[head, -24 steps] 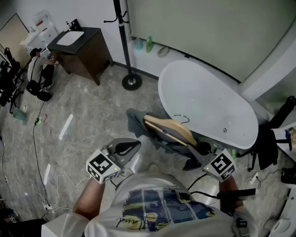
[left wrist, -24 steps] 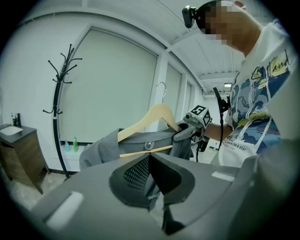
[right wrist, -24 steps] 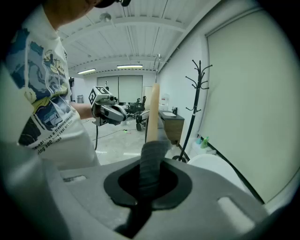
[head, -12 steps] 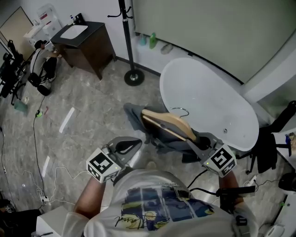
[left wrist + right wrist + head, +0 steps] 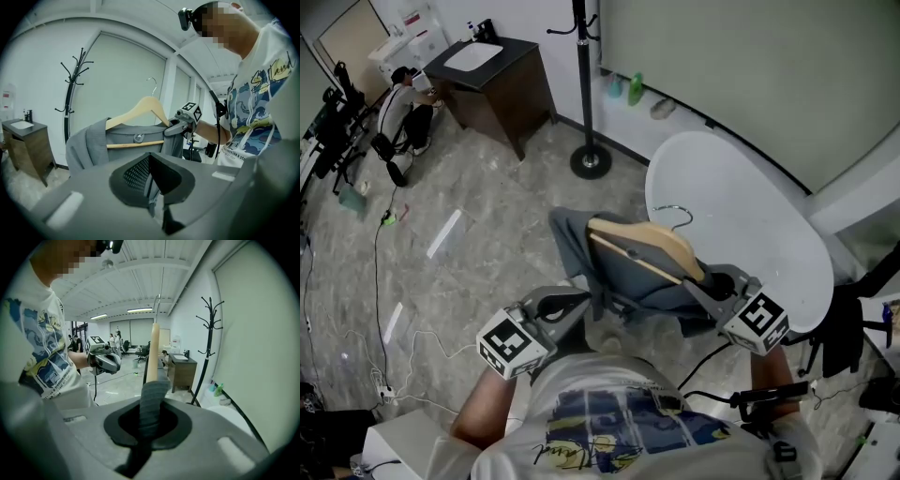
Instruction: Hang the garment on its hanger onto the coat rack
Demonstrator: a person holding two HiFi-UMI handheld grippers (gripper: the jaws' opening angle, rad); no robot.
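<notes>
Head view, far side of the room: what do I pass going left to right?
dark cabinet → coat rack → green bottle → white oval tub

Ahead of your left gripper (image 5: 555, 307), the grey marbled floor (image 5: 487, 234) lies open up to the tall black coat rack (image 5: 582, 84), with the dark wooden washstand (image 5: 502, 80) off to its left. The white oval bathtub (image 5: 750, 216) fills the ground ahead of your right gripper (image 5: 717, 281). The grey garment (image 5: 628, 277) on its wooden hanger (image 5: 647, 246) spans the gap between both grippers.
</notes>
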